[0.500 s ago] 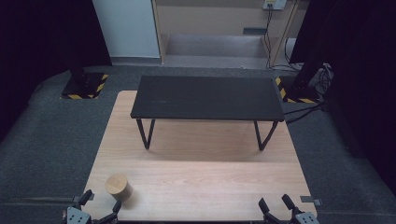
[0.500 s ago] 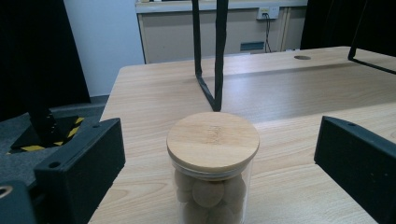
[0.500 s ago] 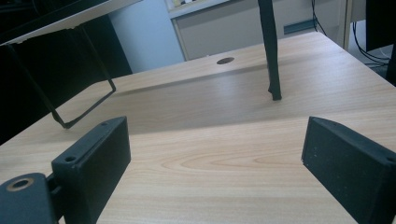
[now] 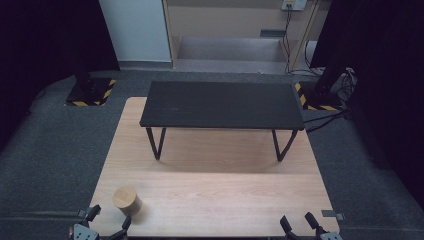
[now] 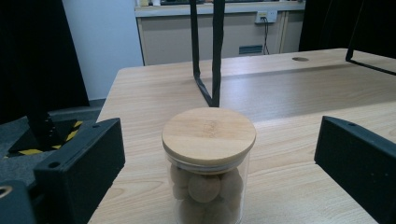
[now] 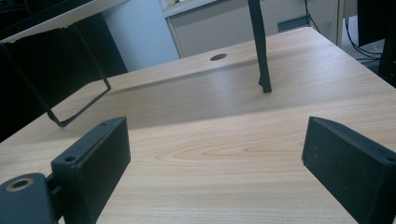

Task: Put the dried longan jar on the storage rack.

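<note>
Change since earlier frame: hardly any; jar, both grippers and black stand sit where they did, jaws as wide as before.
Left gripper (image 4: 106,219): at the near left edge of the desk in the high view, jaws spread wide, nothing pinched between them.
Left gripper, own view (image 5: 219,163): jaws rise at the two lower corners, well clear of the jar's sides; jar standing midway between them, untouched.
Jar (image 4: 126,200): upright on the desk near its front left corner, just ahead of the left gripper's tips.
Jar, left gripper view (image 5: 208,186): clear glass wall, packed with pale tan balls; not readable from the high view, where it looks like a plain wooden cylinder.
Lid (image 5: 208,133): round light-wood disc, seated flat on the jar.
Desk (image 4: 215,195): pale wood grain, carrying jar and stand; cable hole (image 6: 218,57) at its far side, seen from both gripper views, hidden under the stand from above.
Black stand (image 4: 222,104): low dark tabletop on thin bent legs, across the far half of the desk, well apart from the jar; full top seen from above, legs alone (image 5: 215,51) from the gripper views.
Right gripper (image 4: 306,224): at the near right edge of the desk, jaws wide.
Right gripper, own view (image 6: 219,163): bare desk between the jaws, nothing held.
</note>
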